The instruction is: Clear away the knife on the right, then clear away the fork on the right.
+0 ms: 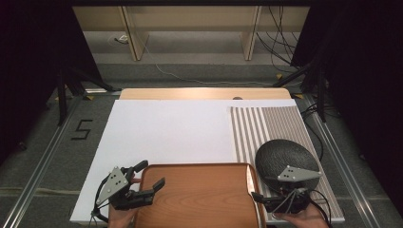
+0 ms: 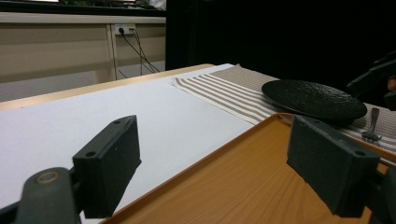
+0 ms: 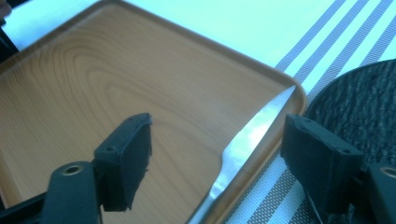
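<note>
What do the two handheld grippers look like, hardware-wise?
Both are matte black with two blocky rectangular jaw pads showing screw holes. The left gripper and right gripper each carry a grey three-cornered plate with small holes on top. Thin black cables trail from each.

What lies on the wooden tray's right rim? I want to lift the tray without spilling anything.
A metal fork lies along the wooden tray's right rim, tines down by the right gripper, whose jaws stand open. Its far end is hidden. The tray's floor looks bare.

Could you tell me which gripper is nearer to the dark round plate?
The right. The right gripper sits just at the near edge of the dark plate, jaws open over a fork. The left gripper is across the wooden tray, at its far left corner.
</note>
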Demonstrator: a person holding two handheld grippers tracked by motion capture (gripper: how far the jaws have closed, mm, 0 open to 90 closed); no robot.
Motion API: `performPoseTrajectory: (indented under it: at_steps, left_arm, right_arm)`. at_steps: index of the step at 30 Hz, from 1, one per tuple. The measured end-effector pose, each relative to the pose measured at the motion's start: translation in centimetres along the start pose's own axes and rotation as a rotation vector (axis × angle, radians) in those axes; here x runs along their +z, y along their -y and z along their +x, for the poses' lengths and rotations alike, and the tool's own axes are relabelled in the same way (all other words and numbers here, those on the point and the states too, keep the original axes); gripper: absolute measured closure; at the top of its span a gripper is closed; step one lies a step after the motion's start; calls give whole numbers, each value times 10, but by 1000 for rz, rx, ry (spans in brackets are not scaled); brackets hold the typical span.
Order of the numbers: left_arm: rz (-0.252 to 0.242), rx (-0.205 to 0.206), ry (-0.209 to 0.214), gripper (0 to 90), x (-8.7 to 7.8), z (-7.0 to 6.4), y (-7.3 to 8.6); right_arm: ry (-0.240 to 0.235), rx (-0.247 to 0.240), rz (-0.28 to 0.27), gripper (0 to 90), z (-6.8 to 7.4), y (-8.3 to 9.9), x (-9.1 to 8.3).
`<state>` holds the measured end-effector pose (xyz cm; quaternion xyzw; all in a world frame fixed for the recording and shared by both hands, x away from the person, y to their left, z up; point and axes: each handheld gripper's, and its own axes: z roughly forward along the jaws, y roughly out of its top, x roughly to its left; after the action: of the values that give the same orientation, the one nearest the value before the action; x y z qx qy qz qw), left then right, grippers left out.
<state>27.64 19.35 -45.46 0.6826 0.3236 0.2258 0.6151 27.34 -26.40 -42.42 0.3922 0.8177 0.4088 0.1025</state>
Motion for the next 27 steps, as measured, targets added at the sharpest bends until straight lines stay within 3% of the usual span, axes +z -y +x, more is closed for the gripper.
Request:
performPoseTrajectory:
  at_steps: [12,27]
  left_arm:
    - [-4,-8,-6,171,-4,0,0]
    - [-4,-13,0,171,-3,-1,2]
  right_arm:
    - [31,43,-40,208,-12,6,-14]
    - [95,67,-29,201,-24,16,-25]
